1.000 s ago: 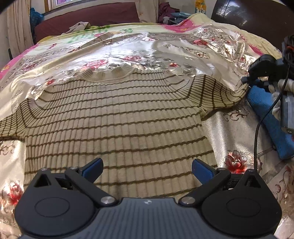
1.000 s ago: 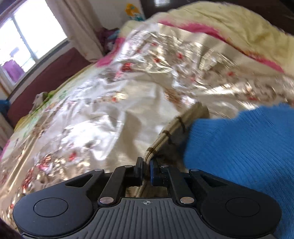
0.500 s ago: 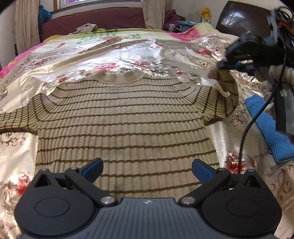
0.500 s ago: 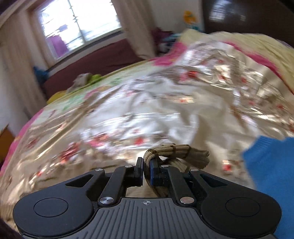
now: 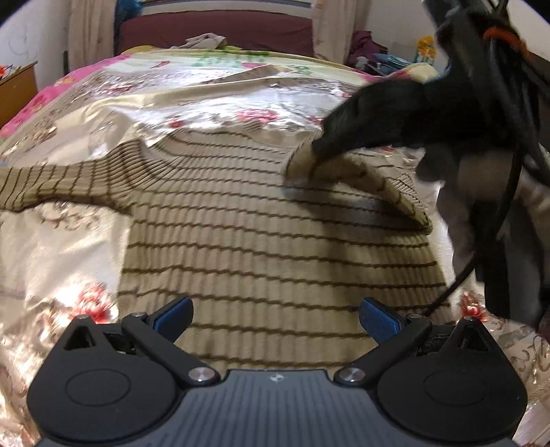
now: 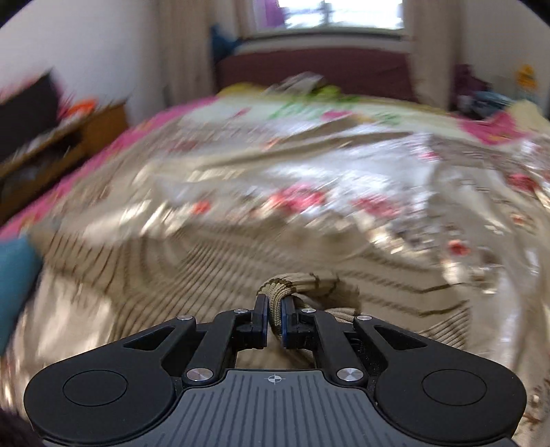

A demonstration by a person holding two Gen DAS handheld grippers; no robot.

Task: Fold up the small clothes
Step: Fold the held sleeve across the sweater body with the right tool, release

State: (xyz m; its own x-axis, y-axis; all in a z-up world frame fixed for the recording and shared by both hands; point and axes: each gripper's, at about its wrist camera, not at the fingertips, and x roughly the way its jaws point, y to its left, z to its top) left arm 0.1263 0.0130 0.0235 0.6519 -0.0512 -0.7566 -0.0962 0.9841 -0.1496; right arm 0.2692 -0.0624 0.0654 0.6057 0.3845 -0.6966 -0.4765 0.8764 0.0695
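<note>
A beige sweater with thin brown stripes [image 5: 261, 233] lies flat on the bed, neck at the far side. My left gripper [image 5: 275, 314] is open and empty, just above the sweater's hem. My right gripper [image 6: 274, 318] is shut on the cuff of the sweater's right sleeve [image 6: 285, 285]. In the left wrist view the right gripper [image 5: 319, 146] holds that sleeve [image 5: 371, 178] folded over the sweater's chest. The left sleeve [image 5: 58, 185] lies stretched out to the left.
The bed is covered by a shiny floral bedspread [image 5: 213, 99]. A dark red headboard [image 5: 220, 31] and a window [image 6: 340, 13] are at the far end. A wooden cabinet [image 6: 62, 144] stands left of the bed. The right wrist view is blurred.
My right gripper has carried the right sleeve up off the bedspread and leftward over the sweater's chest. The left gripper has stayed open near the hem.
</note>
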